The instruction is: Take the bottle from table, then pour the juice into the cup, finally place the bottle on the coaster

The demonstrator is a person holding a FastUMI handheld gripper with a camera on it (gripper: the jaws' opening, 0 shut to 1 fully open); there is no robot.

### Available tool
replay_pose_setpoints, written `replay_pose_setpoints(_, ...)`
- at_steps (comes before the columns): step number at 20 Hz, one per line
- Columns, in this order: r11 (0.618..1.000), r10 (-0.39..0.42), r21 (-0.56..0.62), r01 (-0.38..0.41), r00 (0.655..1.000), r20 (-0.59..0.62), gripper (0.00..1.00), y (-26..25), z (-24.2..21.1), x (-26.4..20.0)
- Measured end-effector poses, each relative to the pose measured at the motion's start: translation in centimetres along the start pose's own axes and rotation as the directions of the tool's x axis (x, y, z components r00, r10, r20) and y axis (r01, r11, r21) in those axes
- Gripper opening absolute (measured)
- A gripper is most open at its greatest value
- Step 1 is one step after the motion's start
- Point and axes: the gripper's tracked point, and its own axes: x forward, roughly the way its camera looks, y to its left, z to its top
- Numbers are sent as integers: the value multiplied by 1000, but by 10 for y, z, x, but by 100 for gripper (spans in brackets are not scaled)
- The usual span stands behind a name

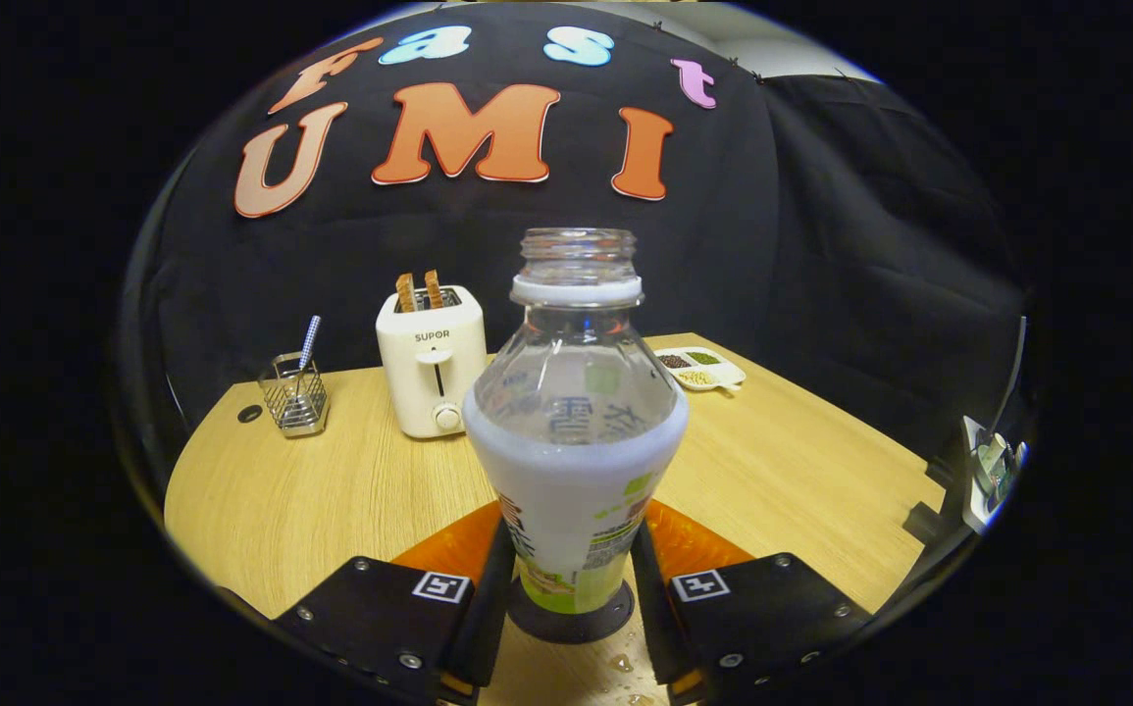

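Bottle (pixel 574 431) upright, uncapped, standing on dark round coaster (pixel 571 616) on table (pixel 801 461). Gripper (pixel 571 588) jaws clamped on bottle's lower body, one each side. Few liquid drops on table just beside coaster. Beyond: toaster (pixel 431 363) with two bread slices, wire holder (pixel 295 394), small compartment dish (pixel 701 369).

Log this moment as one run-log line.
stage: placing | gripper: shut on bottle | bottle: upright, uncapped, on coaster | release: not yet
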Motion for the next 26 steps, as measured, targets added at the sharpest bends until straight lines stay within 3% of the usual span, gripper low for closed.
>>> replay_pose_setpoints(12,1000,-5,26,6,999,-45,68,-1,-29,5)
replay_pose_setpoints(16,999,10,32,-9,999,-38,91,-1,-27,-8)
replay_pose_setpoints(18,998,32,46,-30,999,-28,98,0,-23,-22)
replay_pose_setpoints(26,993,112,14,-114,988,107,97,4,33,-114)
